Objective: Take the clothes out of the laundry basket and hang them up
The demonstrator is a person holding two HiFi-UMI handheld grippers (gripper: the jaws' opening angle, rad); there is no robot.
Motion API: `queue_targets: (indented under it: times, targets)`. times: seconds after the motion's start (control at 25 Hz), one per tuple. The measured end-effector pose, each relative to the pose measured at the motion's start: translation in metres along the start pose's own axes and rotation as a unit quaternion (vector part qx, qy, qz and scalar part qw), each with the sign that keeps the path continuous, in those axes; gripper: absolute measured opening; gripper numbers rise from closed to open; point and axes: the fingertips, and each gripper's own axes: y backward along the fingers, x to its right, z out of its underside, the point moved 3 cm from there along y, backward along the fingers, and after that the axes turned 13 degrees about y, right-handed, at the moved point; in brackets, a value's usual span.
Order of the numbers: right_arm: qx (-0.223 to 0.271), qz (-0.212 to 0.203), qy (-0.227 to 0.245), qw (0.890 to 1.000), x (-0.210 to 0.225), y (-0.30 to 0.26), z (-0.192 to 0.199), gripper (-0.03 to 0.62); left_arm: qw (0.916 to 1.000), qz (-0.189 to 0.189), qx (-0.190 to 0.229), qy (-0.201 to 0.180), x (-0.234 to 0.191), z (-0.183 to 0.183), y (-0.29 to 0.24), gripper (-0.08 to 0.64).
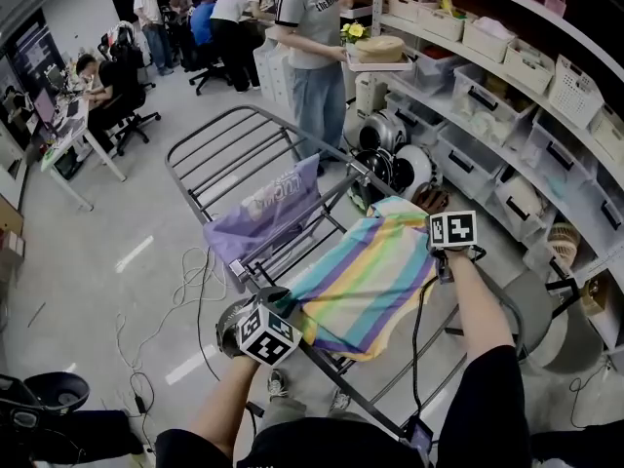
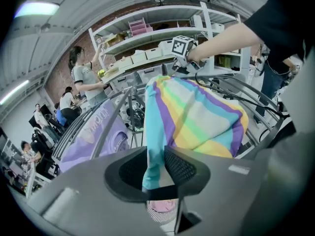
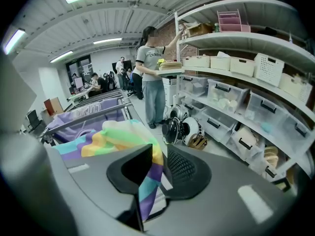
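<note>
- Head view: the rainbow-striped garment (image 1: 366,276) lies spread across the rails of the drying rack (image 1: 210,149), just beside a purple garment (image 1: 268,213) already draped there.
- Left gripper view: the left claw (image 2: 155,167) stands slightly open. A teal edge of the striped cloth hangs between its pads, and as far as we can judge it is not pinched.
- Right gripper view: the right claw (image 3: 156,167) is likewise a little apart, with a purple-and-teal corner slack between its pads.
- We judge the step in hand to be letting go once the cloth is spread. To do it well, we would open wider and draw both claws straight back off the edges, so no pad drags the cloth off the rails.
- Only the head view shows the whole spread, with a claw at each opposite edge.
- Only the gripper views show the gaps at the pads.
- The right gripper view alone shows the shelf of bins (image 3: 231,65) up close, with a person (image 3: 150,77) standing by it.
</note>
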Motion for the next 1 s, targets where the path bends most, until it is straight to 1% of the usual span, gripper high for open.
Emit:
queue_targets:
  times: [0.04,0.12,0.24,0.4,0.56,0.76,1.0]
  targets:
    - [0.001,0.000,0.001,1.000,-0.001,0.002,0.001,0.096,1.0000,-0.003,0.003,0.002,-0.001,0.000,0.002,0.084]
    - [0.009,0.000,0.001,1.000,0.000,0.008,0.003,0.118,0.9998,-0.011,0.013,0.007,-0.001,-0.003,0.007,0.091]
    - [0.030,-0.007,0.003,1.000,-0.003,0.022,0.006,0.123,0.9989,-0.023,0.038,0.013,0.000,-0.012,0.014,0.095]
    - [0.069,-0.026,0.011,0.997,-0.018,0.045,0.005,0.123,0.9969,-0.036,0.067,0.020,0.005,-0.022,0.024,0.095]
    - [0.109,-0.056,0.022,0.992,-0.046,0.076,0.005,0.123,0.9941,-0.043,0.095,0.031,0.010,-0.029,0.036,0.097]
    - [0.148,-0.087,0.025,0.985,-0.089,0.115,0.011,0.123,0.9911,-0.041,0.125,0.024,0.016,-0.033,0.049,0.097]
    - [0.201,-0.097,0.014,0.975,-0.136,0.173,0.010,0.123,0.9857,-0.025,0.165,0.022,0.015,-0.033,0.070,0.097]
